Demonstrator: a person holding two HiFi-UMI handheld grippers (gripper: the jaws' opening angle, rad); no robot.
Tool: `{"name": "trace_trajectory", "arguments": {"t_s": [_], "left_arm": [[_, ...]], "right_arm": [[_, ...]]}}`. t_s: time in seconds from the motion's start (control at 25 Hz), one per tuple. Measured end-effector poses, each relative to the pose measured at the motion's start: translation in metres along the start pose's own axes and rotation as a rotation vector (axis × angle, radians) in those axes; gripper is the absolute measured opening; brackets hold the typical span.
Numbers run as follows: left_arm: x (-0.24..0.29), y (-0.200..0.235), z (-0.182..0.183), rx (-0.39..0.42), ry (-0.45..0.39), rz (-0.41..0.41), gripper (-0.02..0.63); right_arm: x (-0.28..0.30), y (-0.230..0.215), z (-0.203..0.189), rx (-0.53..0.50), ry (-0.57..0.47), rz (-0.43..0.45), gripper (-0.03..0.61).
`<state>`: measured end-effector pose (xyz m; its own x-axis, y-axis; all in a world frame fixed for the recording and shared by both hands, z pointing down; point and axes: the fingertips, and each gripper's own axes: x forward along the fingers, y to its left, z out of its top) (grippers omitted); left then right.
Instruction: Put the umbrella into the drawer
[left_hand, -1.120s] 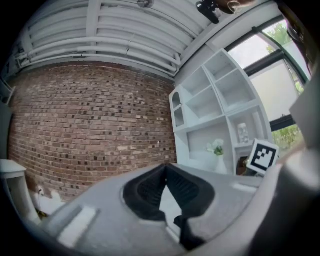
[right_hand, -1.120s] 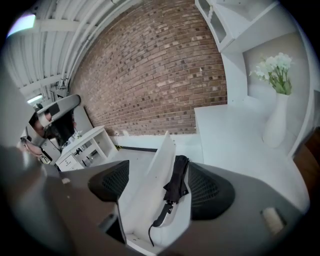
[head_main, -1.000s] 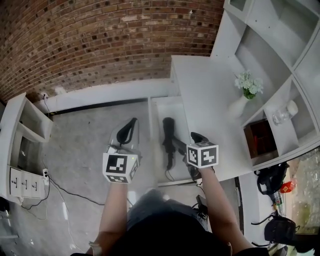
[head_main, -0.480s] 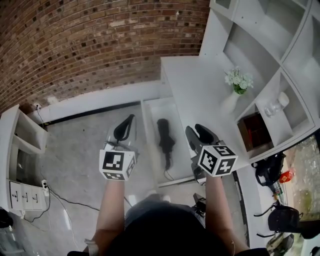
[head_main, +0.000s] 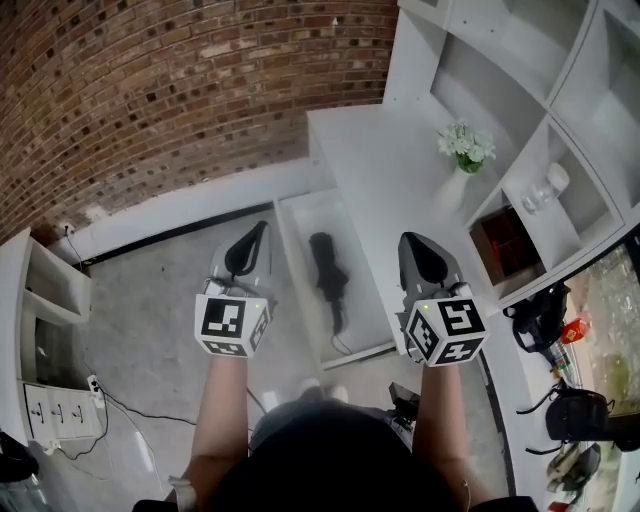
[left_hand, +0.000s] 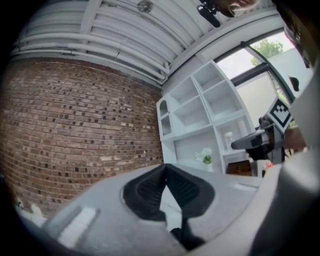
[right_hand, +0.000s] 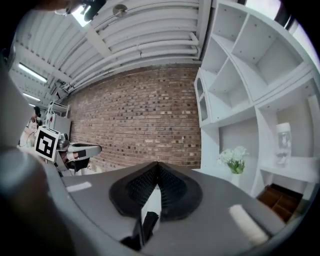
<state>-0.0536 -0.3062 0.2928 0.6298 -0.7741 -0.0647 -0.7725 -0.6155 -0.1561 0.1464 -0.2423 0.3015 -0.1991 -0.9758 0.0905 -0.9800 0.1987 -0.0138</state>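
Observation:
The black folded umbrella (head_main: 328, 272) lies lengthwise in the open white drawer (head_main: 296, 222) under the desk, with neither gripper touching it. My right gripper (head_main: 421, 247) hovers level to the right of the drawer over the desk edge, its jaws shut and empty; in the right gripper view (right_hand: 158, 165) the dark pads meet with nothing between them. My left gripper (head_main: 249, 246) is held level to the left of the drawer above the floor. In the left gripper view (left_hand: 165, 167) its pads touch at the tips and hold nothing.
The white desk (head_main: 385, 165) carries a vase of white flowers (head_main: 461, 150). A white shelf unit (head_main: 520, 90) rises at the right and a brick wall (head_main: 150, 90) runs behind. A low white shelf (head_main: 45, 290), a power strip (head_main: 50, 410) and a cable lie on the floor at left.
My right gripper has risen from beside the umbrella in the drawer and shut its jaws empty. The umbrella stays in the drawer. The left gripper has hardly moved.

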Motion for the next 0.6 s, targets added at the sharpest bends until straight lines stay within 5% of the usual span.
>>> {"name": "trace_trajectory", "arguments": {"t_s": [0.6], "left_arm": [[0.001, 0.008, 0.026, 0.039, -0.075, -0.018, 0.0]], "right_arm": [[-0.024, -0.004, 0.042, -0.155, -0.146, -0.087, 0.003]]}}
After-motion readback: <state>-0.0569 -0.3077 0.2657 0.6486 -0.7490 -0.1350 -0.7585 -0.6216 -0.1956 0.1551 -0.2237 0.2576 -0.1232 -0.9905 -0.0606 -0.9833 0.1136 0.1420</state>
